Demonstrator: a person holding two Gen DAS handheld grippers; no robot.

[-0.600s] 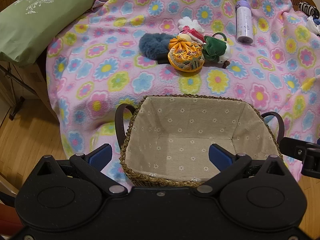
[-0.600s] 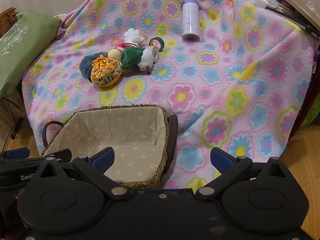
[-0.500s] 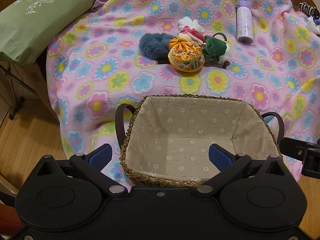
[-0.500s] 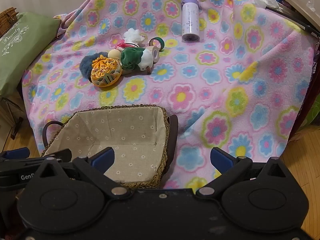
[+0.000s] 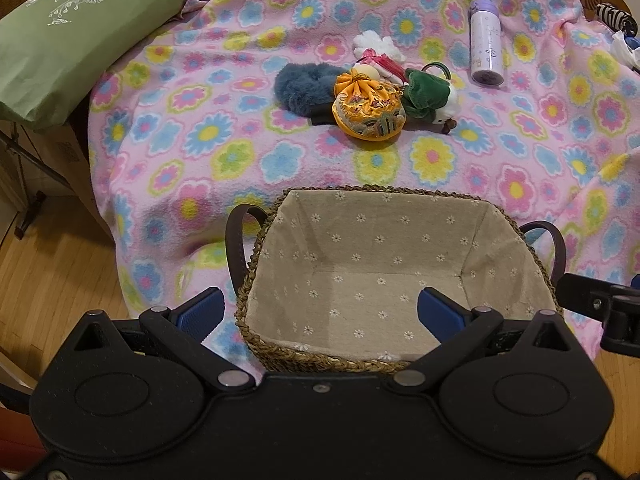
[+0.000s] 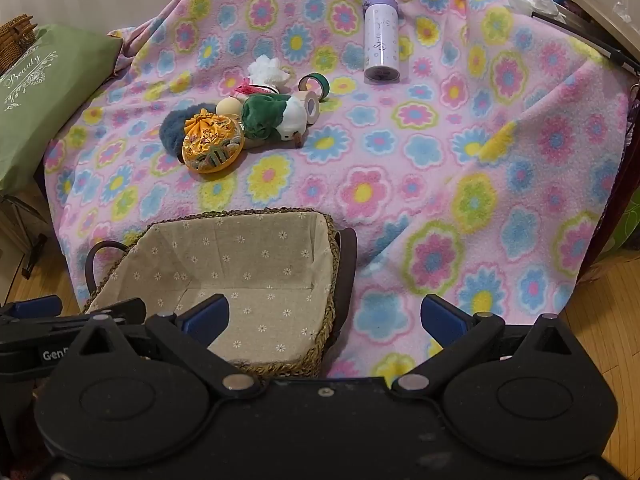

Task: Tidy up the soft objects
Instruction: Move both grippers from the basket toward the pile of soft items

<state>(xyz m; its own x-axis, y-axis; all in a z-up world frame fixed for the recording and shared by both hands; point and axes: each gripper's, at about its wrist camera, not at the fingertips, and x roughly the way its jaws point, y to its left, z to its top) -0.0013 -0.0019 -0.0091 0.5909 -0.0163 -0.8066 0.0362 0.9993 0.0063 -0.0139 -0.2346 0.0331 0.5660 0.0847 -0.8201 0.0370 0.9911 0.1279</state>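
Soft toys are all still out on the flowery blanket (image 5: 168, 128), none in the basket (image 5: 400, 200) yet, so the job looks like it's at the very start. The basket is lined w/ dotted cloth & has nothing in it. Behind the basket, well apart from it, sits one little heap: a fuzzy blue puff (image 5: 298, 86), an orange pouch (image 5: 368, 110) leaning on it, a green plush (image 5: 426, 92) just beside the pouch, & a white fluffy thing (image 5: 376, 44) at the back. Rolls of tape (image 6: 316, 88) lie by the heap too. A purple bottle (image 5: 485, 50) stands far behind the basket, off to the right; it's hard, so prob. not for the basket. Left hand-held gripper (image 5: 320, 310) hangs over the basket, fingers wide apart, holding nothing. Right hand-held gripper (image 6: 324, 316) is at the basket's right edge, fingers wide apart too, nothing in it. Left to do, I think: everything, each soft thing picked up & dropped in.
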